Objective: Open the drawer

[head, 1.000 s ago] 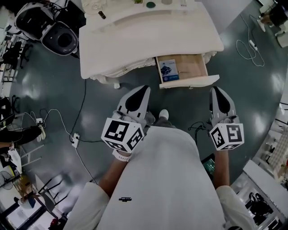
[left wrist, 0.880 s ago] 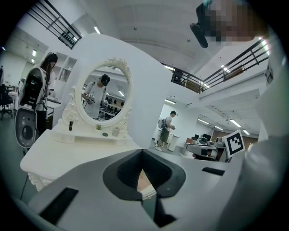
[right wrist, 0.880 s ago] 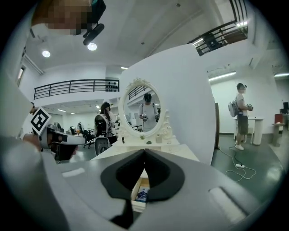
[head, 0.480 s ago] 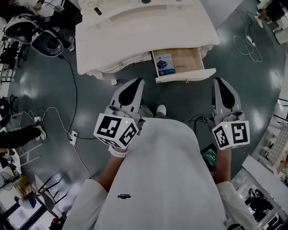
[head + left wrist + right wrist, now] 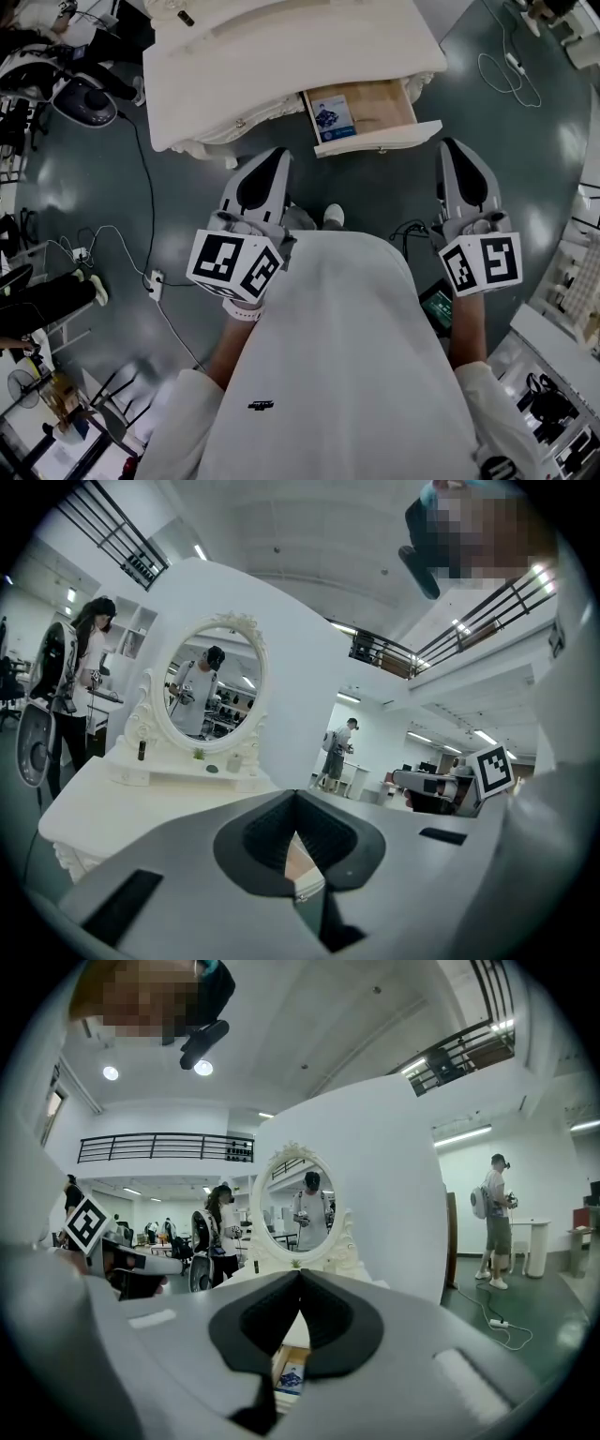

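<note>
The white dressing table (image 5: 281,56) stands at the top of the head view. Its right-hand drawer (image 5: 380,139) is pulled out, showing a wooden bottom and a blue-and-white booklet (image 5: 327,115) at its left end. My left gripper (image 5: 277,153) hangs shut in front of the table, left of the drawer and apart from it. To the right of the drawer front, my right gripper (image 5: 450,145) is also shut and holds nothing. In the right gripper view the booklet (image 5: 291,1372) shows below the closed jaws. The oval mirror (image 5: 211,691) appears in the left gripper view.
Cables (image 5: 122,244) and a power strip (image 5: 155,284) lie on the dark floor at left. More cable (image 5: 506,66) runs at the upper right. An office chair (image 5: 80,94) stands left of the table. People stand in the background (image 5: 497,1213).
The table and open drawer have shifted up and left in the head view. The right gripper has risen a little. Both grippers stay shut and the drawer is out as far as before.
</note>
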The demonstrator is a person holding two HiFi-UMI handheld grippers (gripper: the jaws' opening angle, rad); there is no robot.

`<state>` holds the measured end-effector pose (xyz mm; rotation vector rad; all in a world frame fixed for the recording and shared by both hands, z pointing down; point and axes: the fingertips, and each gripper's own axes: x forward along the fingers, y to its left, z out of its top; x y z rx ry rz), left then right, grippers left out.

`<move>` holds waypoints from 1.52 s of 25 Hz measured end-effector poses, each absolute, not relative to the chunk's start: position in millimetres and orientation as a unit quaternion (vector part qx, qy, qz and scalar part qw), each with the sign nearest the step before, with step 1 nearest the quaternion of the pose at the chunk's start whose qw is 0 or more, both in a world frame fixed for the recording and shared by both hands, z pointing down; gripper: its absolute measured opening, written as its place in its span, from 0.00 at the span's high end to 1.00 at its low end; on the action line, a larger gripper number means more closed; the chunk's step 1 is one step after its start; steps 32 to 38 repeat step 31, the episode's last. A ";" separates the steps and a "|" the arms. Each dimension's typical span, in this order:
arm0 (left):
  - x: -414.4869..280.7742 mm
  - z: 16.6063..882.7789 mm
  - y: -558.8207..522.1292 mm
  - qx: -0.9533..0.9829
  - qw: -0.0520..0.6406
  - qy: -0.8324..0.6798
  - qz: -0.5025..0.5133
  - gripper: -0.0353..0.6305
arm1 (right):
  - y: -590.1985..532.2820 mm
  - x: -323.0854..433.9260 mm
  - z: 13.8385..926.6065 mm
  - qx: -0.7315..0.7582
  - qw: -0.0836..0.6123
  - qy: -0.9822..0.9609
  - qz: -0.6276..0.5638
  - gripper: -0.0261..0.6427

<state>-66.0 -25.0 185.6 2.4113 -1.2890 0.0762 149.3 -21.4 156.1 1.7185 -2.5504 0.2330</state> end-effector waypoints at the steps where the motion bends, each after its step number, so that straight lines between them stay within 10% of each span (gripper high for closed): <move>1: -64.8 185.6 -24.8 0.864 0.202 -0.461 0.027 0.93 | -20.8 149.2 156.5 0.556 0.029 -0.827 0.075 0.94; 38: -54.0 185.8 -18.9 0.871 0.211 -0.443 0.025 0.93 | -10.8 144.4 156.3 0.550 0.031 -0.830 0.081 0.94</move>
